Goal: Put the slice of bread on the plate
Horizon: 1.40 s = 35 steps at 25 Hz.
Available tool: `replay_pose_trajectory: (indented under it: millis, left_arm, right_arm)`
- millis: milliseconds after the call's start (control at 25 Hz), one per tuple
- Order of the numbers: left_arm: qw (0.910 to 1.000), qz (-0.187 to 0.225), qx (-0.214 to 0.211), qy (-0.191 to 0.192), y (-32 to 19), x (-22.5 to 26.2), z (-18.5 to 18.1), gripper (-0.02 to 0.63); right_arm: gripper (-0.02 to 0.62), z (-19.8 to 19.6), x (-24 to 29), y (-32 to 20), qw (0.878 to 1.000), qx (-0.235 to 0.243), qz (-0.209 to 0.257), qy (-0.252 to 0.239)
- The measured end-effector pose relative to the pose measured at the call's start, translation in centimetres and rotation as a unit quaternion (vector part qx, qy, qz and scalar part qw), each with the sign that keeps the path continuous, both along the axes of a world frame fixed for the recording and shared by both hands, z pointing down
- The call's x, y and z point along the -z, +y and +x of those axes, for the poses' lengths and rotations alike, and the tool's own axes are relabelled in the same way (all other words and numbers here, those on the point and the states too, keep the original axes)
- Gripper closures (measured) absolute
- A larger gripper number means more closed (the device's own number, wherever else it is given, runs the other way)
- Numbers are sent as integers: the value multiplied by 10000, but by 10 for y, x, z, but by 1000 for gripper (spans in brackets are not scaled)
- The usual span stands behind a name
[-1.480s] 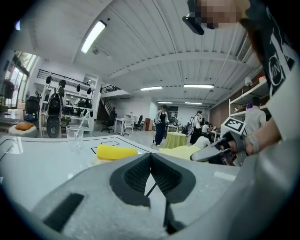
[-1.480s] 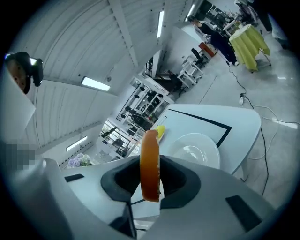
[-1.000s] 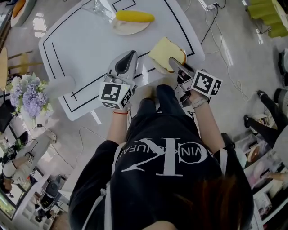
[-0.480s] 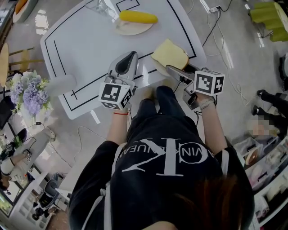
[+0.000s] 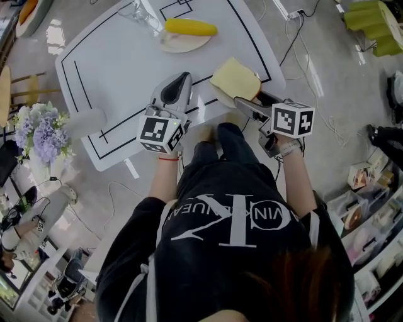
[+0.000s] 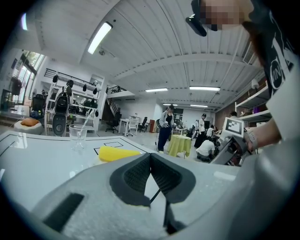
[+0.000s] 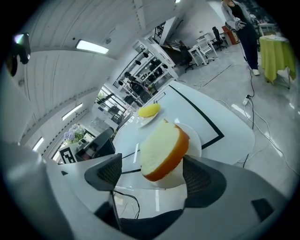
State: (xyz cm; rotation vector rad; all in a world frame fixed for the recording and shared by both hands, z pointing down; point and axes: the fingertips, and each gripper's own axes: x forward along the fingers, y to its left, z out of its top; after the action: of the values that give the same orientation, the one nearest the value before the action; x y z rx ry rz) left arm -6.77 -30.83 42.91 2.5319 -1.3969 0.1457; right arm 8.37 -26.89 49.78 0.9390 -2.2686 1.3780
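Note:
The slice of bread [image 5: 234,78], pale with an orange-brown crust, leans tilted on the white plate [image 5: 220,97] at the table's near right edge. In the right gripper view the bread [image 7: 161,149] stands on the plate [image 7: 194,140] between my jaws. My right gripper [image 5: 250,96] [image 7: 153,174] has just been opening its jaws. They now stand wide, the left pad well clear of the slice and the right pad close beside the crust without pressing. My left gripper [image 5: 184,78] [image 6: 151,157] hovers shut and empty over the table, left of the plate.
A yellow food item [image 5: 189,26] [image 6: 117,152] [image 7: 149,110] lies on a second plate [image 5: 182,43] at the table's far side, with a clear glass [image 5: 142,11] [image 6: 77,136] next to it. Purple flowers [image 5: 39,132] stand left of the table. Cables trail on the floor at right.
The right gripper's jaws have spread apart and let go of the bread, which now rests on the plate. That gripper also rolled. The left gripper has stayed put.

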Motion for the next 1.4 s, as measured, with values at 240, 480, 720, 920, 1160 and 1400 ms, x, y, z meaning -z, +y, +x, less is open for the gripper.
replay_pose_trajectory:
  millis: [240, 480, 720, 920, 1160, 1400]
  left_arm:
    - [9999, 52, -120, 21, -1, 4, 6, 595]
    - [9997, 125, -205, 40, -1, 10, 10, 595]
    - [9996, 179, -234, 33, 0, 17, 11, 595]
    - [9995, 254, -209, 19, 0, 24, 8, 595]
    - [9993, 337, -147, -2, 0, 31, 5, 595]
    - [9991, 423, -30, -14, -1, 39, -3, 595]
  right_arm:
    - [187, 12, 1, 4, 9998, -193, 34, 68]
    - [190, 21, 11, 2, 9990, -353, 239, 109]
    - [264, 22, 25, -1, 9966, -223, 747, 281]
    - [424, 24, 38, -7, 9913, -157, 1218, 479]
    - [555, 30, 53, -17, 9834, -226, 1687, 624]
    - [594, 28, 81, -25, 9705, -340, 2351, 408]
